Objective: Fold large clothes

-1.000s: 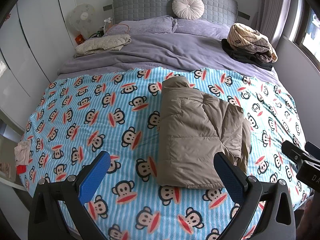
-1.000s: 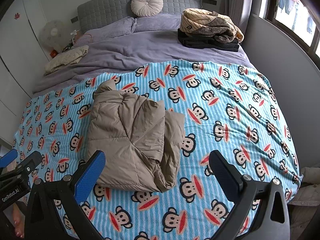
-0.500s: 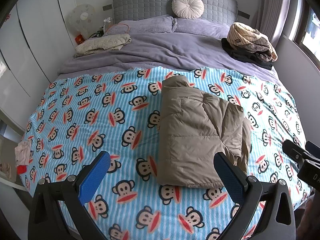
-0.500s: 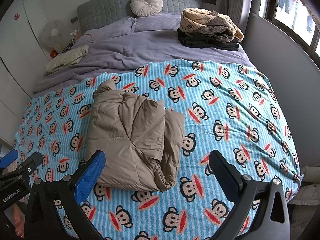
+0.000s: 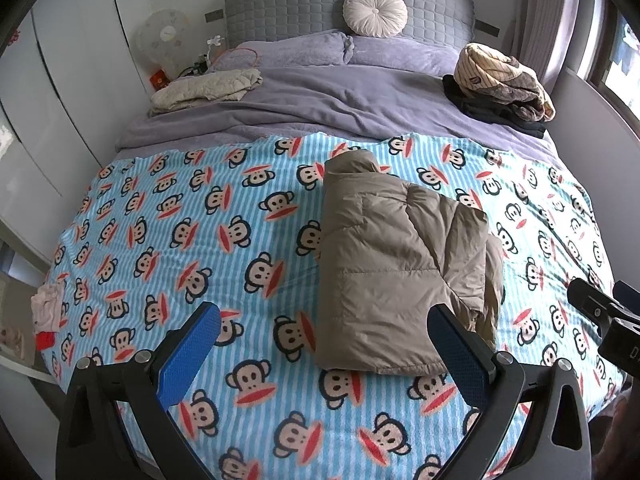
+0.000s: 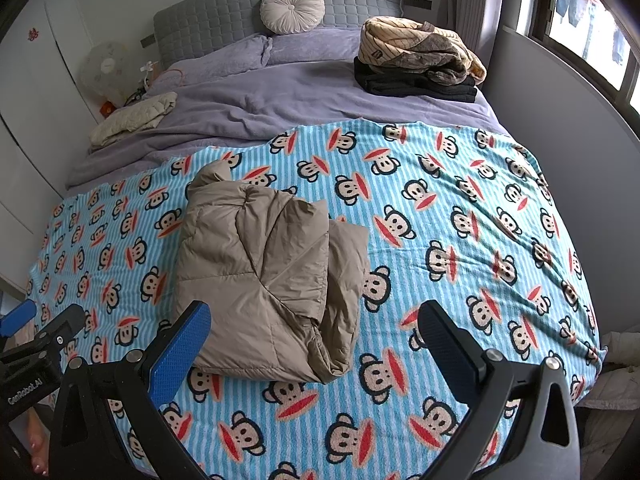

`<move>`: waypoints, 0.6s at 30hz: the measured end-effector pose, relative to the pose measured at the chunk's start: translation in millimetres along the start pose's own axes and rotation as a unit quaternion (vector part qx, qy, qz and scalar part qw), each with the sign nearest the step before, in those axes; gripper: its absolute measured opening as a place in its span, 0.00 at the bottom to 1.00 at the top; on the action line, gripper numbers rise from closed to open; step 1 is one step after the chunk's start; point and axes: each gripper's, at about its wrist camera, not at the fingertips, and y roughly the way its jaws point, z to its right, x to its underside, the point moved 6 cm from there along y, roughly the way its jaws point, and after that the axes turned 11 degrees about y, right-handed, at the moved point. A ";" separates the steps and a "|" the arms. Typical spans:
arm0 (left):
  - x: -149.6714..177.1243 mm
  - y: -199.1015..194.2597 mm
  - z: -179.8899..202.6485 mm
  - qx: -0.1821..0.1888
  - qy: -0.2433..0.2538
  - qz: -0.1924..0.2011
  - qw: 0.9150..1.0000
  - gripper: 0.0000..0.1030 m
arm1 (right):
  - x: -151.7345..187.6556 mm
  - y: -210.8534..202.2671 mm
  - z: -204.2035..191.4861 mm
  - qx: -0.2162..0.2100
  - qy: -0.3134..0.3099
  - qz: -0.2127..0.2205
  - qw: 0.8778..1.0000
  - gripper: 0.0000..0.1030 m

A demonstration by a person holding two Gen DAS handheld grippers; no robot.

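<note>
A tan puffer jacket (image 5: pixel 400 264) lies folded into a compact bundle on the blue monkey-print blanket (image 5: pixel 192 240); it also shows in the right wrist view (image 6: pixel 264 280). My left gripper (image 5: pixel 324 344) is open and empty, held above the blanket's near edge, its right finger in front of the jacket's near corner. My right gripper (image 6: pixel 316 344) is open and empty, just in front of the jacket's near end. Each gripper shows at the edge of the other's view.
A pile of folded clothes (image 6: pixel 416 60) sits at the bed's far right. A cream garment (image 5: pixel 204 90) lies at the far left. Purple duvet (image 5: pixel 320 104), pillows and a round cushion (image 5: pixel 374 12) fill the head end. Wardrobe left, wall and window right.
</note>
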 end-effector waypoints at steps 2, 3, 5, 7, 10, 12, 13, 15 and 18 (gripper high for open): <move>1.0 0.6 -2.4 0.000 0.002 -0.001 1.000 1.00 | -0.1 0.4 -0.1 0.000 0.000 0.000 1.000 1.00; 1.5 0.4 -2.8 -0.001 0.002 0.000 1.000 1.00 | 0.1 -0.1 0.0 0.000 0.000 0.000 1.000 1.00; 1.6 0.2 -3.2 0.000 0.002 0.000 1.000 1.00 | 0.2 -0.3 -0.1 0.000 0.000 0.000 1.000 1.00; 1.6 0.2 -3.8 -0.001 0.001 0.001 1.000 1.00 | 0.2 -0.3 -0.3 0.000 0.000 0.000 1.000 1.00; 0.2 0.5 -4.8 0.000 0.002 0.001 1.000 1.00 | 1.4 -0.6 -0.6 0.000 0.000 0.000 1.000 1.00; 0.2 0.5 -5.1 0.000 0.003 0.000 1.000 1.00 | 1.9 0.0 -0.8 0.000 0.000 -0.001 1.000 1.00; 0.0 0.4 -4.9 -0.001 0.002 0.001 1.000 1.00 | 2.7 0.2 -1.1 -0.001 0.000 -0.002 1.000 1.00; -0.5 0.1 -5.1 0.000 0.002 0.003 1.000 1.00 | 4.1 0.3 -1.6 -0.001 0.000 -0.002 1.000 1.00; -4.0 -0.4 -5.1 0.000 0.006 0.007 1.000 1.00 | 4.1 0.6 -1.6 0.000 0.000 -0.002 1.000 1.00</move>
